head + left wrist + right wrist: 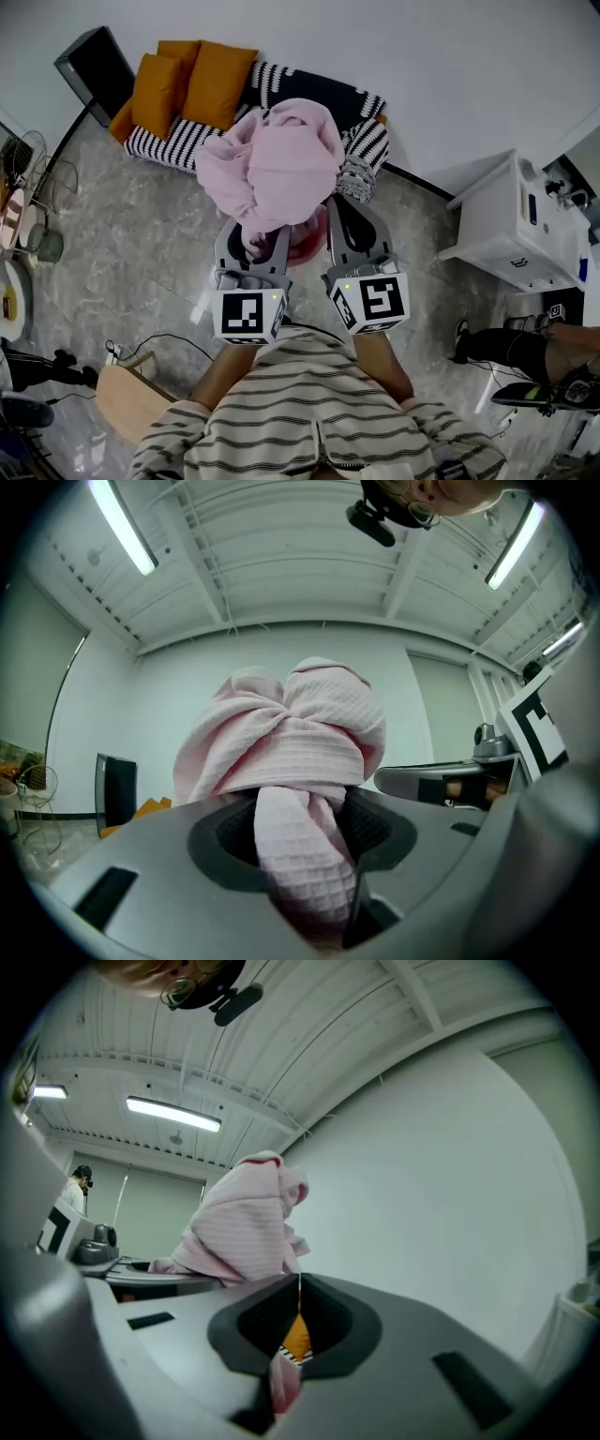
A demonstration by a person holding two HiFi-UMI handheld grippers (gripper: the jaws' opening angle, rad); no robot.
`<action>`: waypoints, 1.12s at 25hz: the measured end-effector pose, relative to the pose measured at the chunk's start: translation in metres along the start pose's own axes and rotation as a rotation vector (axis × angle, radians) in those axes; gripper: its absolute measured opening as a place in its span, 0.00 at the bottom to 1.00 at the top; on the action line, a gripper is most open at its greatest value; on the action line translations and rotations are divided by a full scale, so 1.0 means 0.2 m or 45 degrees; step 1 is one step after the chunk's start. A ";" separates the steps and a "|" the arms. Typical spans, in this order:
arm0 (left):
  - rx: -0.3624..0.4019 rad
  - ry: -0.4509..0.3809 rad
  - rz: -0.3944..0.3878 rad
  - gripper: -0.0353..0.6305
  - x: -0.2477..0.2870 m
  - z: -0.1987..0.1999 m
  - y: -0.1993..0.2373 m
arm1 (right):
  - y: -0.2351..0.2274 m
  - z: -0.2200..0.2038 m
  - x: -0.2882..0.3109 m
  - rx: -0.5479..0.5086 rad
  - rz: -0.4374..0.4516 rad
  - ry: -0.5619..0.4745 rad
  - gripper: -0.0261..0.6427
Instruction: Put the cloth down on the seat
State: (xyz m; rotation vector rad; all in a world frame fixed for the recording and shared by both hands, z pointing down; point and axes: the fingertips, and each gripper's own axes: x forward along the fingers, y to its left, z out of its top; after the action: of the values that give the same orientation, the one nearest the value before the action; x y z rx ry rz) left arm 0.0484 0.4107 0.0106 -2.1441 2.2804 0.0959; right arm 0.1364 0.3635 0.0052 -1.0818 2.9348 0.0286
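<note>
Bunched pink waffle-weave cloth (277, 164) held up over the grey floor, near side of the low black-and-white striped seat (167, 141).
The left gripper (253, 246) pinches a rolled fold of it, the rest heaped over the jaw tips and hiding them. The right gripper (339, 208), just right of it, has its jaws pressed almost together; through the slit show orange, stripes and a pink strip, though whether that strip is gripped is unclear. Orange cushions (202, 80) lie far left.

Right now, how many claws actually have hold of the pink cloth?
2. Left claw is shut on a thick twisted fold of the pink cloth. Right claw, beside it, pinches only a thin pink edge low between its jaws.
</note>
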 end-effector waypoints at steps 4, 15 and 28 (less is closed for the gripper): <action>-0.010 0.000 -0.020 0.37 0.14 -0.01 0.16 | 0.02 -0.01 0.21 -0.009 -0.011 0.009 0.06; -0.022 0.050 -0.079 0.37 0.41 -0.11 0.53 | 0.08 -0.06 0.68 0.013 -0.099 0.014 0.06; -0.067 0.092 -0.083 0.37 0.74 -0.22 0.69 | -0.08 -0.22 1.04 0.067 -0.109 0.106 0.06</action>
State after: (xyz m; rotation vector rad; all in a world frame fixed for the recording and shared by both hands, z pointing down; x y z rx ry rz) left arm -0.0979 0.2684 0.0515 -2.2821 2.2671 0.0798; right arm -0.0113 0.2151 0.0444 -1.2288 2.9388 -0.0962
